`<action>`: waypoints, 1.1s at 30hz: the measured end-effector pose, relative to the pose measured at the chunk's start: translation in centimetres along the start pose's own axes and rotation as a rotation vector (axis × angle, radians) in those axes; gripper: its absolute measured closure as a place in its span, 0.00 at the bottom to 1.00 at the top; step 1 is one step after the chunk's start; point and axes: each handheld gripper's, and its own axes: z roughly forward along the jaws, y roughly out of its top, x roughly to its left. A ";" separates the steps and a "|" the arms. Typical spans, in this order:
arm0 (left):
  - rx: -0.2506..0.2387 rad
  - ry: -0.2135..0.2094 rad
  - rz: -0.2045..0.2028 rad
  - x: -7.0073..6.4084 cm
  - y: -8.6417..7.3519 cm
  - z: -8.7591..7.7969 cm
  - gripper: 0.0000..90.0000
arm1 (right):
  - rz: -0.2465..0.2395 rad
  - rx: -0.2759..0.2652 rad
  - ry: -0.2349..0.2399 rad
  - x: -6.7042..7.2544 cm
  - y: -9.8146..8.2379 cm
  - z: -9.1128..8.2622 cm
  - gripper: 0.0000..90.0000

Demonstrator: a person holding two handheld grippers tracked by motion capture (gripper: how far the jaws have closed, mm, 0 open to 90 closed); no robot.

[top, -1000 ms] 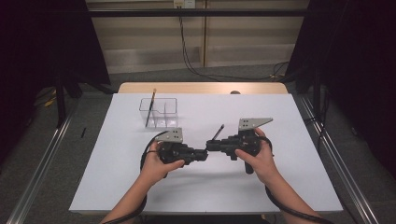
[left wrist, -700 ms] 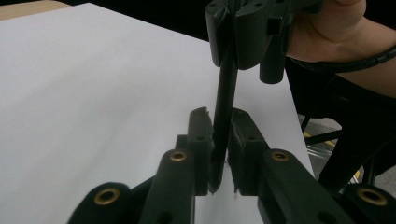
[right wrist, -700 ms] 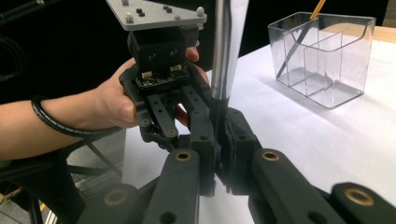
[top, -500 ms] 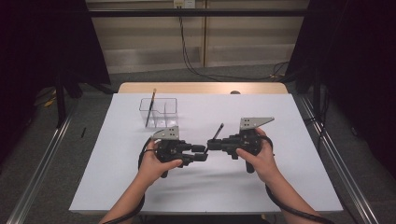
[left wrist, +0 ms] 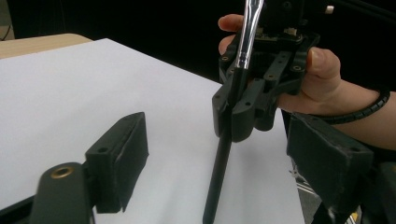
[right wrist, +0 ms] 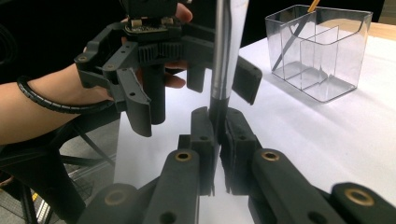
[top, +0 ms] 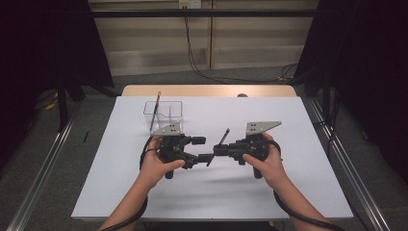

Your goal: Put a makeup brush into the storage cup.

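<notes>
A thin black paintbrush (top: 222, 139) with a silver ferrule stands tilted over the middle of the white table. My right gripper (top: 216, 151) is shut on its handle; in the right gripper view the pads (right wrist: 239, 133) press on the brush (right wrist: 223, 56). My left gripper (top: 202, 149) faces it from the left, and its jaws have just been opening. In the left gripper view the brush (left wrist: 224, 154) hangs between the wide-apart jaws of my left gripper (left wrist: 219, 168), touched by neither pad. The left gripper (right wrist: 196, 88) also shows close ahead in the right gripper view.
A clear divided container (top: 163, 115) stands behind the left hand, with a yellow-tipped pencil (top: 155, 110) leaning in it. The white sheet (top: 288, 192) covers the table; its wooden far edge (top: 207, 90) shows beyond. Metal rails run along both sides.
The left gripper's jaws have spread apart and let go of the brush. The brush stays in the right gripper. Both hands have kept their places.
</notes>
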 end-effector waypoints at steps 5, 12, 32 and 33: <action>0.002 0.003 0.008 -0.1 0.5 0.2 0.16 | -0.005 0.004 0.000 0.0 0.0 0.0 0.94; -0.011 0.013 0.021 -0.2 1.1 0.6 0.08 | -0.012 0.012 -0.002 0.1 0.1 0.1 0.94; -0.007 -0.043 0.041 -0.4 2.7 1.3 0.31 | -0.031 0.025 0.008 0.3 0.3 0.6 0.94; -0.008 -0.051 0.050 -0.4 2.8 1.3 0.36 | -0.031 0.025 0.007 0.3 0.3 0.6 0.94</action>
